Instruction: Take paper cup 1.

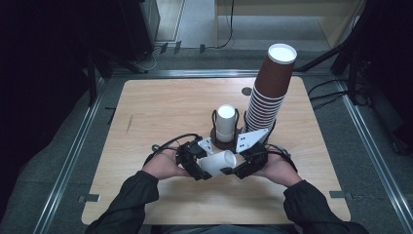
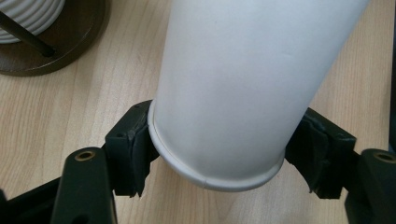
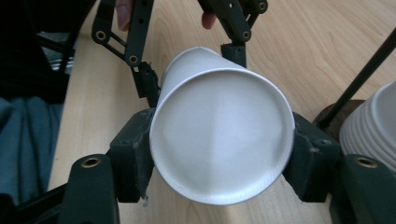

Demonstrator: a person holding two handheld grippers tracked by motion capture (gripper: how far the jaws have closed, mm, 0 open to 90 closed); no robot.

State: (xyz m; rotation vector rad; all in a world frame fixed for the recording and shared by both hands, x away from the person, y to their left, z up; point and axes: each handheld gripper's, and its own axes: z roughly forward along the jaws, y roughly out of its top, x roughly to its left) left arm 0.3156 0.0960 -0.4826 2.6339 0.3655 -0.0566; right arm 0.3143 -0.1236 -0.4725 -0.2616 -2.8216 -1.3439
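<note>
White paper cup (image 1: 217, 163) lying sideways between both grippers, left gripper (image 2: 219, 154) clamped on its narrow end, right gripper (image 3: 222, 149) pinching its rim, cup holder (image 1: 225, 127) just behind, bare table (image 1: 160, 107) to the left

place: lab or test room | signs: bare wooden table (image 1: 160, 112) on a metal frame (image 1: 73, 156); grey carpet (image 1: 380, 146); cables (image 1: 326, 90) loose on the floor; dark equipment stands (image 1: 92, 73) round the table; dim surroundings; no household furnishings.
</note>
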